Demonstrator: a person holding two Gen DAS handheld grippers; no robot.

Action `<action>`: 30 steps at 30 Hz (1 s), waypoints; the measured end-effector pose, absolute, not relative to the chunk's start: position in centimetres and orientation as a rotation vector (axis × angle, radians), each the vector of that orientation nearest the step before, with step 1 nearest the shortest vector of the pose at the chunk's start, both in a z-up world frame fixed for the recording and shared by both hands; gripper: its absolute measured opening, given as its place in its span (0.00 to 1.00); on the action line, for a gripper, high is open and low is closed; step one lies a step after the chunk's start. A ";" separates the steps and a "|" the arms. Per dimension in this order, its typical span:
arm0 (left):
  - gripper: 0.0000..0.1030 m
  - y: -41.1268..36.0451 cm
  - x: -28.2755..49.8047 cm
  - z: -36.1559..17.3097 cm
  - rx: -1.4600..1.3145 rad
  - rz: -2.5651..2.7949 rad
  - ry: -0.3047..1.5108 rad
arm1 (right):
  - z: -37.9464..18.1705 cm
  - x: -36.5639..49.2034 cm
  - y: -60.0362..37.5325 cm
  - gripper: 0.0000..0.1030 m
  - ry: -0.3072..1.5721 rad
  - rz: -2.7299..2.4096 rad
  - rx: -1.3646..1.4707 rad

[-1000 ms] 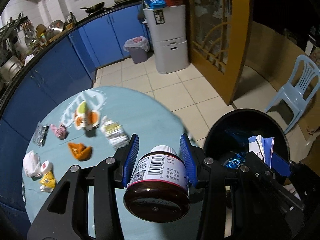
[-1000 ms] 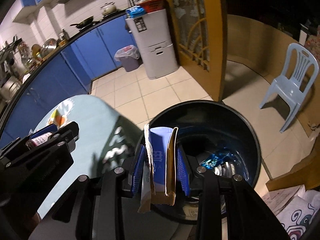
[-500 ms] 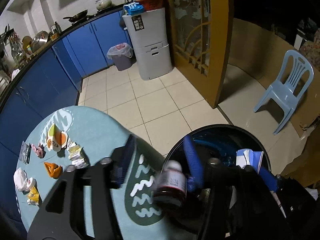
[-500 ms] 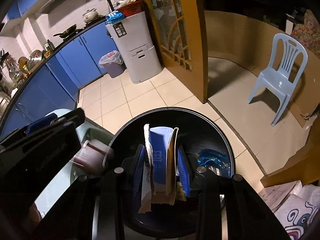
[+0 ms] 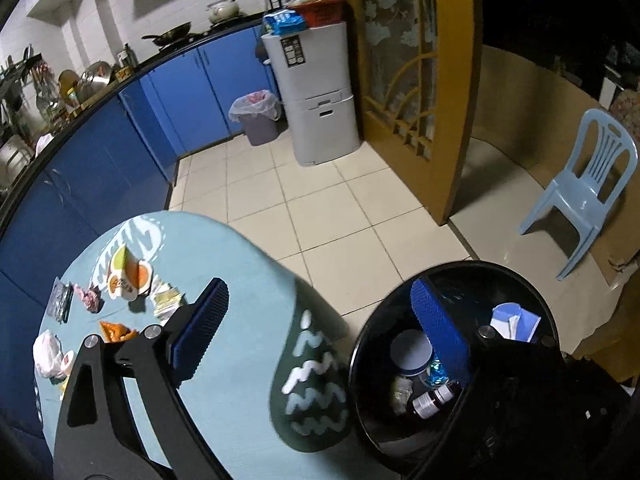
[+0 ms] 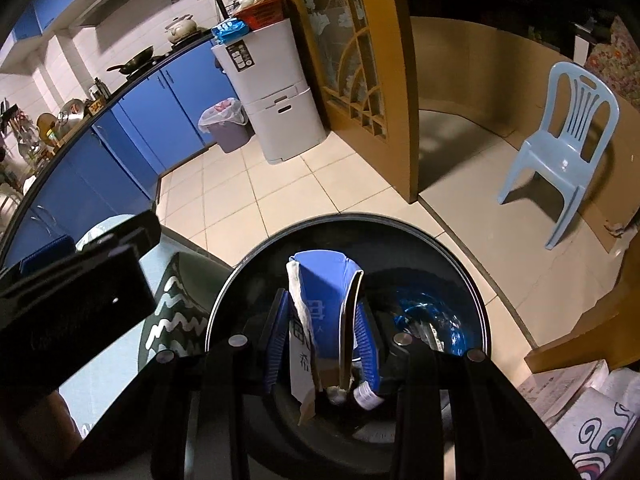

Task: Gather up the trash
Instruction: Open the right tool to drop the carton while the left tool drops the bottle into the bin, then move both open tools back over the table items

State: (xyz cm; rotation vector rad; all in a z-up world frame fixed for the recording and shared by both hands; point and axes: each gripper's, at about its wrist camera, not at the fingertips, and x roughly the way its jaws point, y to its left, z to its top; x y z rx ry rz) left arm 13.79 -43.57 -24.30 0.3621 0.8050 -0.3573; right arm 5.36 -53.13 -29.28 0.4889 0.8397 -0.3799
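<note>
1. The left gripper (image 5: 320, 332) is standing wide open with nothing between its blue pads (image 5: 200, 328); its jaws have just been opening, and a second ago they were clamped on a brown jar with a white label.
2. That brown jar (image 5: 412, 354) is now lying inside the black bin (image 5: 532, 292), white bottom facing up, beside a small brown bottle (image 5: 434, 398) and a crumpled pale scrap (image 5: 400, 388).
3. In the left wrist view the gripper's near pad is hanging over the light blue table (image 5: 240, 360), while the far pad is sitting over the bin's mouth; a second ago both pads were over the table's edge with the bin off to the right.
4. The right gripper (image 6: 322, 340) is clamping a flattened blue and white carton (image 6: 320, 304), upright between its pads, just as it was a second ago.
5. The carton is hanging over the open bin (image 6: 460, 264), which is now filling the middle of the right wrist view rather than its right half.
6. Wrappers are lying on the far part of the table: an orange and white packet (image 5: 128, 280), a pale yellow packet (image 5: 166, 304), an orange wrapper (image 5: 116, 330), a pink scrap (image 5: 90, 296) and a white crumpled bag (image 5: 46, 354).
7. A blue crinkled wrapper (image 6: 424, 316) is lying at the bottom of the bin.
</note>
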 end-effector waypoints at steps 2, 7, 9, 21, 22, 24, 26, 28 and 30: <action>0.89 -42.9 14.0 -24.4 0.358 -0.342 0.811 | -29.3 5.6 -53.0 0.30 0.840 -0.373 0.489; 0.89 -41.2 14.3 -24.3 0.343 -0.322 0.820 | -29.4 6.1 -52.7 0.32 0.850 -0.362 0.493; 0.89 -40.8 14.4 -24.2 0.337 -0.318 0.821 | -29.5 6.4 -52.5 0.36 0.861 -0.363 0.487; 0.89 -38.0 15.0 -23.7 0.291 -0.295 0.828 | -29.1 7.2 -50.8 0.83 0.860 -0.349 0.444; 0.89 -37.9 15.0 -23.6 0.288 -0.294 0.829 | -29.0 7.3 -50.6 0.83 0.859 -0.347 0.439; 0.89 -37.3 15.0 -23.5 0.280 -0.289 0.827 | -28.8 7.6 -50.3 0.83 0.859 -0.340 0.430; 0.89 -36.7 15.1 -23.3 0.272 -0.280 0.825 | -28.6 7.8 -49.8 0.83 0.855 -0.335 0.420; 0.89 -35.9 15.2 -23.2 0.264 -0.270 0.824 | -28.4 8.1 -49.0 0.83 0.852 -0.323 0.406; 0.89 -35.1 15.4 -23.1 0.253 -0.258 0.825 | -28.3 8.6 -48.3 0.83 0.855 -0.306 0.393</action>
